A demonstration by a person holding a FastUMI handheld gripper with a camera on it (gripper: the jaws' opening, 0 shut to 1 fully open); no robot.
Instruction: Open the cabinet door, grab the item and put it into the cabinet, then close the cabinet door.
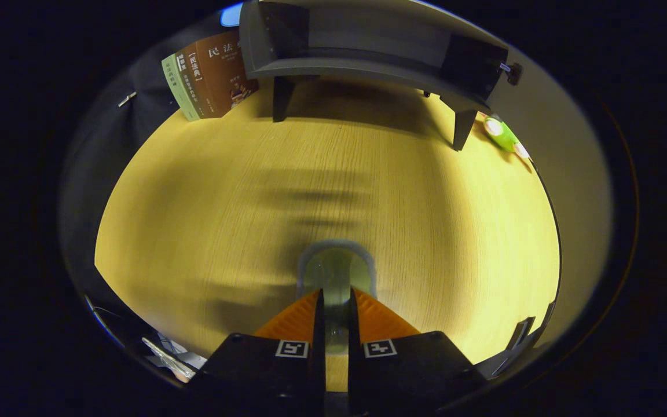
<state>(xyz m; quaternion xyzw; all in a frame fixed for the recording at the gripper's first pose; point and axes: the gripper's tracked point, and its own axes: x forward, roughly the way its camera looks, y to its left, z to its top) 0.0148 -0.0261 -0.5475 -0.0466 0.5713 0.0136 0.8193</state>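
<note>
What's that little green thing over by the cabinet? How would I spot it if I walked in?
Start at the dark grey cabinet standing on legs at the far end of the wooden table, well beyond the tool, which grips a clear glass. By its leg opposite the books lies the green object, the only bright green, rounded thing there.

A small clear glass cup with a pale rim is pinched between the gripper's nearly closed fingers, above the desk's near edge. The grey cabinet on short legs stands at the desk's far edge, its door swung open to the right.
</note>
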